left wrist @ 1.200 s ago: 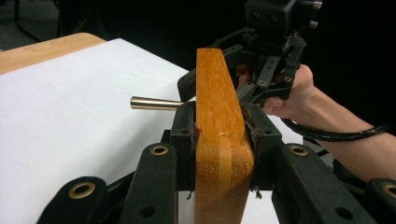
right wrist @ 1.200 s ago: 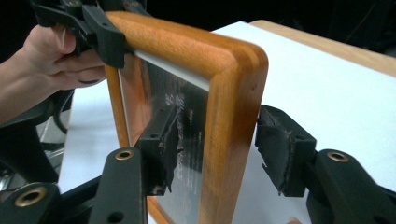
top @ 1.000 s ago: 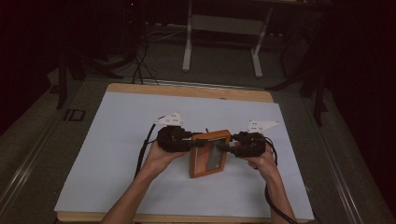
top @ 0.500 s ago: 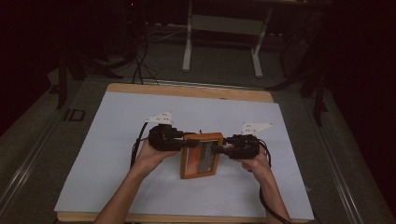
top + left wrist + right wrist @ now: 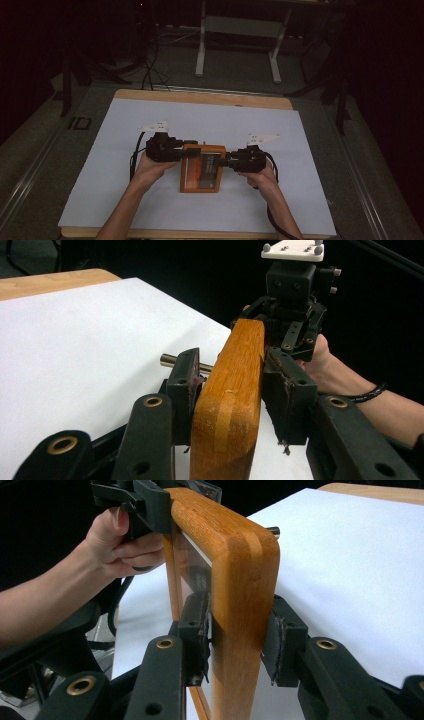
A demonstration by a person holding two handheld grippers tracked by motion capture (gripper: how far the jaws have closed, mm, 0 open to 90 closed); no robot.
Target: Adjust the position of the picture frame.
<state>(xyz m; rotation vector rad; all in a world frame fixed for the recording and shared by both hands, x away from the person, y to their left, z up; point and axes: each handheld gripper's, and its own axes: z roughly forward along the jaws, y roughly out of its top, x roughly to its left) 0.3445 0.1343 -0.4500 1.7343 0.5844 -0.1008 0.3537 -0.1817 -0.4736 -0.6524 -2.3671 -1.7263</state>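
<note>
Right at the middle of the near half of the table sits a wooden picture frame (image 5: 201,168), orange-brown with a dark pane inside, held between the two grippers above the white sheet (image 5: 210,125) that covers the wooden tabletop (image 5: 200,96). Its long axis runs from the person's side toward the far edge, so one short end points at the person and the other away; in the high view its face looks upward toward the camera, though whether its lower edge touches the sheet cannot be told. The left gripper (image 5: 181,154) comes in from the left and is clamped on the frame's left rail near the far corner; the left gripper view shows its pads pressed against both faces of the wood (image 5: 230,405). The right gripper (image 5: 226,162) comes in from the opposite side and is likewise closed on the right rail, pads tight on either face of the wood (image 5: 242,605). Each gripper is held in a hand, left hand (image 5: 152,167) and right hand (image 5: 260,175), with forearms entering from the bottom edge
</note>
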